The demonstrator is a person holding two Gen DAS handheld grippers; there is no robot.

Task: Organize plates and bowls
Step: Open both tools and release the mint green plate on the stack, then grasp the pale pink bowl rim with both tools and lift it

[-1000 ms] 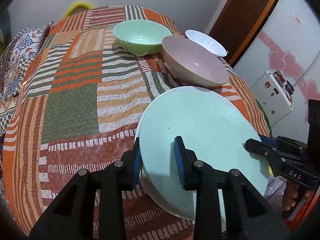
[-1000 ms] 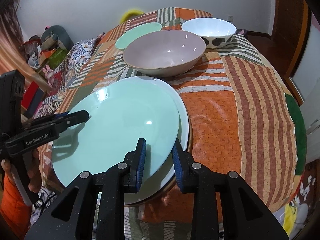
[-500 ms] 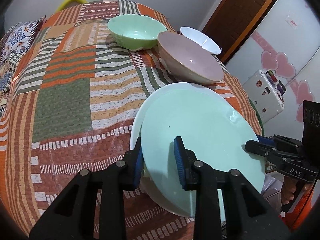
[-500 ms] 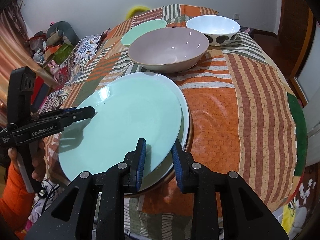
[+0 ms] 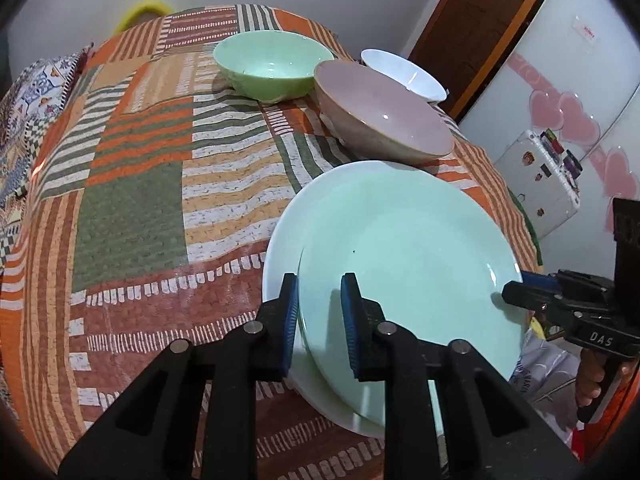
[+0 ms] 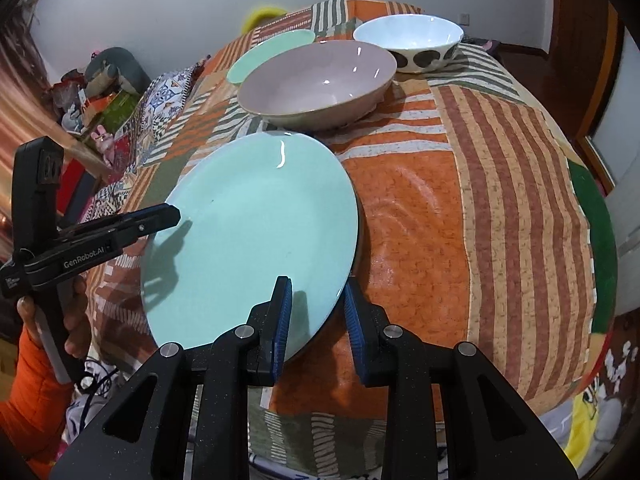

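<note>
Mint plate held at two edges over a white plate on the patterned worktop.

The mint-green plate (image 5: pixel 404 264) is gripped on opposite rims: its near-left edge sits between the blue pads of the left tool (image 5: pixel 319 322), whose jaws are closing, and its other edge is pinched by the right tool (image 6: pixel 315 320), pressed narrowly together on the rim. The plate lies tilted over a white plate (image 5: pixel 280 240) beneath it, near the front edge of the worktop (image 5: pixel 132 208), which is covered by a striped orange and green cloth. Behind the plates a pink bowl (image 5: pixel 384 120) is seen, with a green bowl (image 5: pixel 272 64) and a white bowl (image 5: pixel 404 74) farther back. A hand (image 6: pixel 74 320) with an orange sleeve is seen holding the left tool's handle.
</note>
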